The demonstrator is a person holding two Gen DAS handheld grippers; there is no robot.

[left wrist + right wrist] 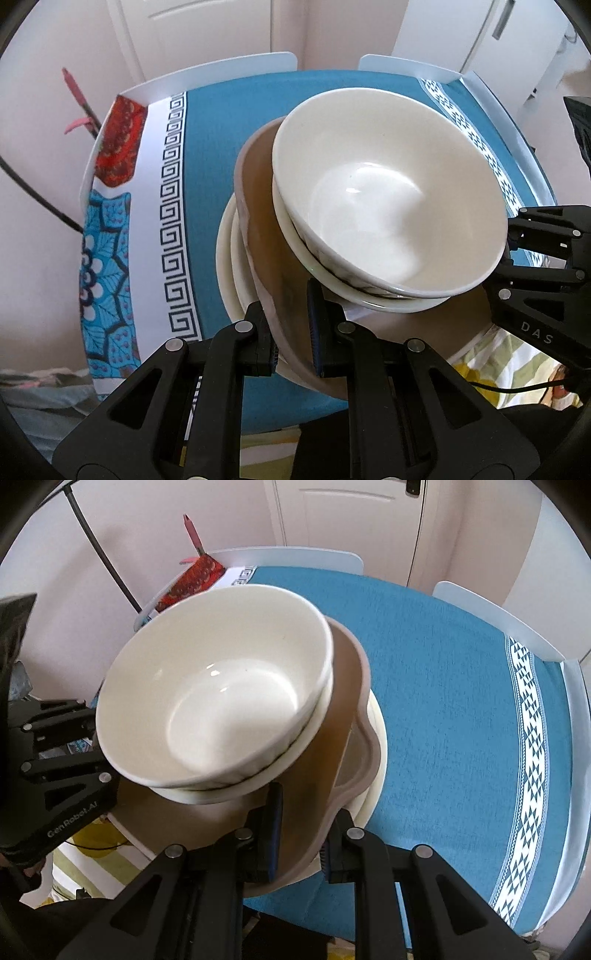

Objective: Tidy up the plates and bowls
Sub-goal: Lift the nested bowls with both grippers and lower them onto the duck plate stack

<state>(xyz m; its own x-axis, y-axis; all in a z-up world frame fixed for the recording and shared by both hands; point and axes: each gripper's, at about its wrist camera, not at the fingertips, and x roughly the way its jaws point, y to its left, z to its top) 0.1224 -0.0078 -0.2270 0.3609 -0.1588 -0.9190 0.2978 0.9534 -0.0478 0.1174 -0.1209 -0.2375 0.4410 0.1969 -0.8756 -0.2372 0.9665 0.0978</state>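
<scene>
The left gripper (291, 332) is clamped on the rim of a brown plate (266, 229), one finger (260, 332) under the scalloped edge and the other on the plate's upper face. The right gripper (301, 827) pinches the same brown plate (347, 686) at another part of its rim, one pad above and one below. Each camera also catches the other gripper off to the side, black and close against the stack; from those side glimpses alone its jaws could not be judged.

Just ahead of both grippers a cream bowl (388, 192) sits nested in a second, shallower bowl (369, 295) with a dark line near its rim, and both rest on the brown plate. Under the brown plate lie cream plates (229, 251), seen as pale rims beyond the left gripper's outer finger. In the right view the cream bowl (218, 698) fills the space ahead and to the gripper's left, the lower bowl (207, 794) peeps out beneath it, and the cream plates (376, 760) show past the brown rim on the far side.

Only the left view shows the tablecloth's key-pattern border (177, 206) and the blue and red floral print beside it. Only the right view shows the wide bare stretch of blue tablecloth (443, 686) with its triangle-pattern band, and a door (343, 524) beyond the table.
</scene>
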